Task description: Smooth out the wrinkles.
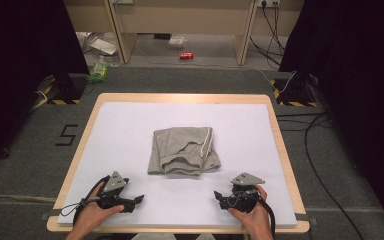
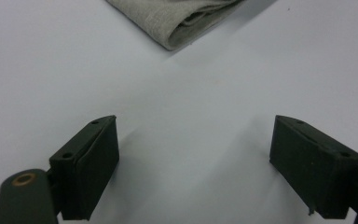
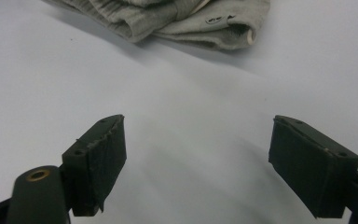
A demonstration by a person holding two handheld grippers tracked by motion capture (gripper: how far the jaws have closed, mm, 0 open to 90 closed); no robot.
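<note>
While both tools gape empty, folded grey shorts (image 1: 184, 150) lie on the table (image 1: 130, 130).

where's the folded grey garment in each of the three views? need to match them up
High view: the folded grey garment lies mid-table on the white sheet, beyond both grippers.
Left gripper view: top centre, one folded corner, cut by the upper edge, above the open jaws.
Right gripper view: top centre, folded layers cut by the upper edge.
Shared landmark: the white sheet under it.
</note>
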